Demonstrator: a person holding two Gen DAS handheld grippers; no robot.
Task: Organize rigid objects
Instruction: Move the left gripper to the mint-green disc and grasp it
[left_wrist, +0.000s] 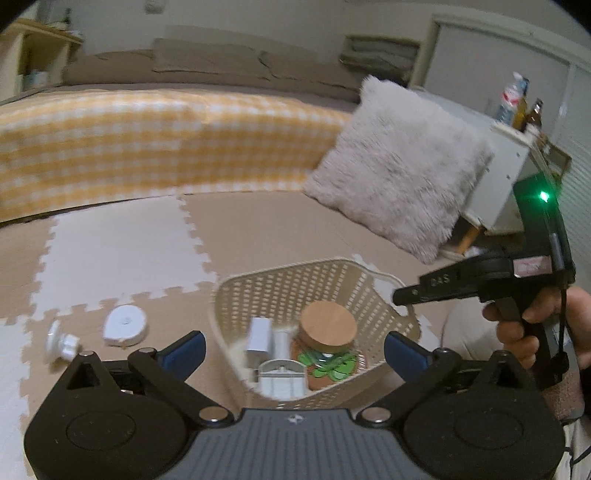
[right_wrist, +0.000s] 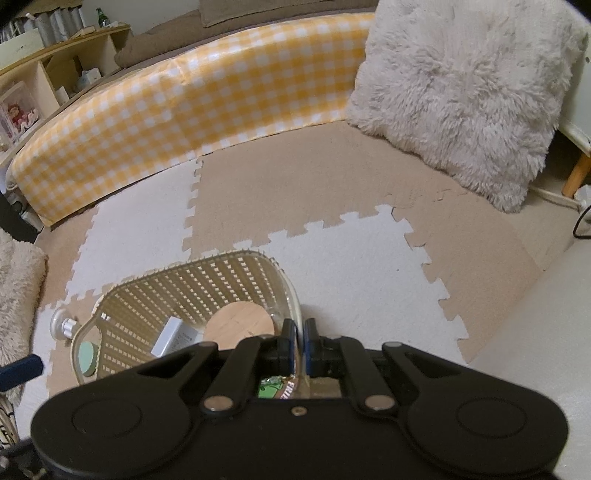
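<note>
A cream lattice basket (left_wrist: 258, 291) stands on the foam mats. Inside are a jar with a round wooden lid (left_wrist: 328, 323) and a green label, a white box (left_wrist: 258, 334) and other white pieces. My left gripper (left_wrist: 295, 350) hangs open and wide just above the basket's near side, with nothing between its blue pads (left_wrist: 188, 350). My right gripper (right_wrist: 301, 332) is shut on the basket's right rim (right_wrist: 291, 295); in the left wrist view a hand holds it (left_wrist: 399, 295) at that rim. A white round disc (left_wrist: 125, 325) and a white knob (left_wrist: 61, 343) lie on the mat left of the basket.
A fluffy pale cushion (left_wrist: 395, 173) leans behind the basket at the right. A yellow checked panel (left_wrist: 147, 140) runs along the back of the mats. A white side table with bottles (left_wrist: 517, 107) stands at the far right, and open shelves (right_wrist: 55, 62) at the far left.
</note>
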